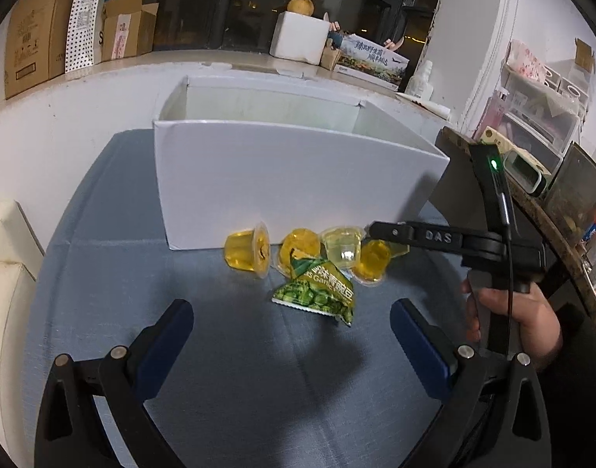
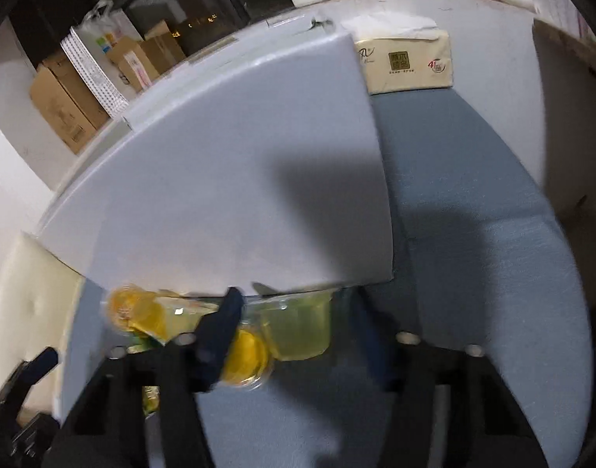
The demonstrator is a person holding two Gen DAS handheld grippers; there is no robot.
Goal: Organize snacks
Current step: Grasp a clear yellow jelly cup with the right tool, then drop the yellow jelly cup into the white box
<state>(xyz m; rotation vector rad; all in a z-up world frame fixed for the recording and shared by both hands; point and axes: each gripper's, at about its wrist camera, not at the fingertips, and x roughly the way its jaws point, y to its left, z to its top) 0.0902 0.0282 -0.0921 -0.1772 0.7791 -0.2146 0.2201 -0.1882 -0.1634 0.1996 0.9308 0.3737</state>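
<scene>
Several yellow jelly cups and a green pea snack packet lie on the blue cloth in front of a white open box. My left gripper is open and empty, hovering short of the packet. My right gripper is open, its jaws on either side of a pale jelly cup next to an orange one; in the left wrist view its fingers reach the cups from the right. The right wrist view is blurred, so contact with the cup is unclear.
The white box wall stands right behind the cups. A tissue pack lies beyond the box to the right. A cream chair is at the left. A dark shelf edge with clutter runs along the right.
</scene>
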